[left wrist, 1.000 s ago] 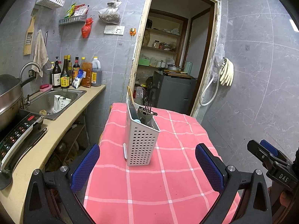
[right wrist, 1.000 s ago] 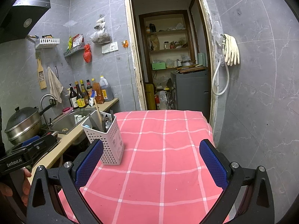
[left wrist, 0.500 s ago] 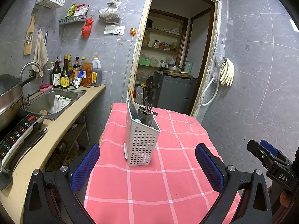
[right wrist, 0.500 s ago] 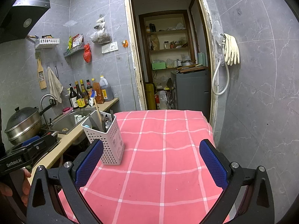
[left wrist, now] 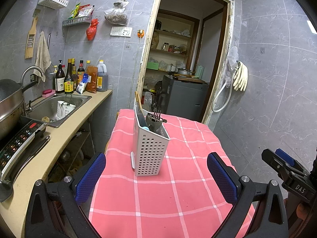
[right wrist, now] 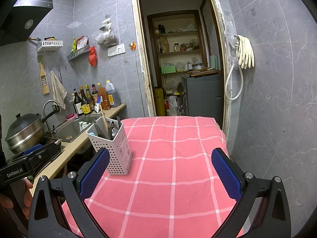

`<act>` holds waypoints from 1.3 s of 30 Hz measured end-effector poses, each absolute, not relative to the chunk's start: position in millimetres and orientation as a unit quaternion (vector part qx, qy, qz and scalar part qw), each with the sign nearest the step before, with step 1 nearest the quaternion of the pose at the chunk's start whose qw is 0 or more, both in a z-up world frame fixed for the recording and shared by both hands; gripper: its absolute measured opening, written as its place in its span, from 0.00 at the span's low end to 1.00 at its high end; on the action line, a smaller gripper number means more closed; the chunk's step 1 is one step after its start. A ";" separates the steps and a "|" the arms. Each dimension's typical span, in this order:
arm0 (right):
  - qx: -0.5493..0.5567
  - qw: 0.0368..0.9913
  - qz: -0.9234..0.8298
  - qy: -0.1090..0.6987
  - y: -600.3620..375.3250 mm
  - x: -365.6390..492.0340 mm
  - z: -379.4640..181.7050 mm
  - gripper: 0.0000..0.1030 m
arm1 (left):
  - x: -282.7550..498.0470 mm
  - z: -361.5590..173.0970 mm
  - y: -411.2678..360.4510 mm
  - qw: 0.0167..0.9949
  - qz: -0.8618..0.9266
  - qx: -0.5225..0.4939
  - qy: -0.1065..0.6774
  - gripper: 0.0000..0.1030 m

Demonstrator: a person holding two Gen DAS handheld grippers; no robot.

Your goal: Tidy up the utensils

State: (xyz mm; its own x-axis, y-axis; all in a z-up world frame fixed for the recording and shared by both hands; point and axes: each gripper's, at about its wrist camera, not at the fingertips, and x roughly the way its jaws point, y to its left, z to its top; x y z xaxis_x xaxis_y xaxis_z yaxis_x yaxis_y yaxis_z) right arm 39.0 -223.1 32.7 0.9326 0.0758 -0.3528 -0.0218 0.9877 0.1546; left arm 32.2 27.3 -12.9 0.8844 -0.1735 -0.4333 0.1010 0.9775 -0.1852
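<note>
Left wrist view: a table under a pink checked cloth [left wrist: 178, 194] fills the lower centre. To the left runs a beige counter [left wrist: 59, 138] with a steel sink [left wrist: 57, 107], a row of sauce bottles [left wrist: 79, 77] against the tiled wall, and a cooktop control panel [left wrist: 17, 140] with a wok [left wrist: 10, 107] above it. An open doorway [left wrist: 184, 59] behind the table shows shelves and a grey appliance [left wrist: 184, 97]. Rubber gloves [left wrist: 240, 77] hang on the right wall.

The white perforated utensil holder [left wrist: 148, 150] stands upright on the cloth, ahead of the left gripper [left wrist: 156, 180] and slightly left of its centre line — apart from both pads. A fork [left wrist: 157, 115], chopsticks [left wrist: 138, 101] and other dark utensils project from its top; nothing stands between the holder and the gripper. The left gripper is spread wide and holds nothing.

Right wrist view: the right gripper [right wrist: 160, 173] is also spread wide and empty. The holder [right wrist: 114, 148] sits at the table's left edge, just beyond the left blue pad [right wrist: 95, 174], which overlaps its lower corner in this view — contact cannot be determined. The left gripper's body shows at the far left.
</note>
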 end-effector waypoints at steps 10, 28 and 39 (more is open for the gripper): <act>0.074 0.980 0.025 0.182 -221.5 38.3 32.3 0.98 | 32.3 -12.7 28.5 0.967 -0.071 -0.079 0.230 1.00; 0.075 0.980 0.025 0.183 -220.2 37.8 33.3 0.98 | 33.1 -12.8 30.2 0.967 -0.072 -0.079 0.230 1.00; 0.075 0.980 0.025 0.184 -218.9 37.4 33.7 0.98 | 33.6 -13.0 30.1 0.967 -0.072 -0.078 0.230 1.00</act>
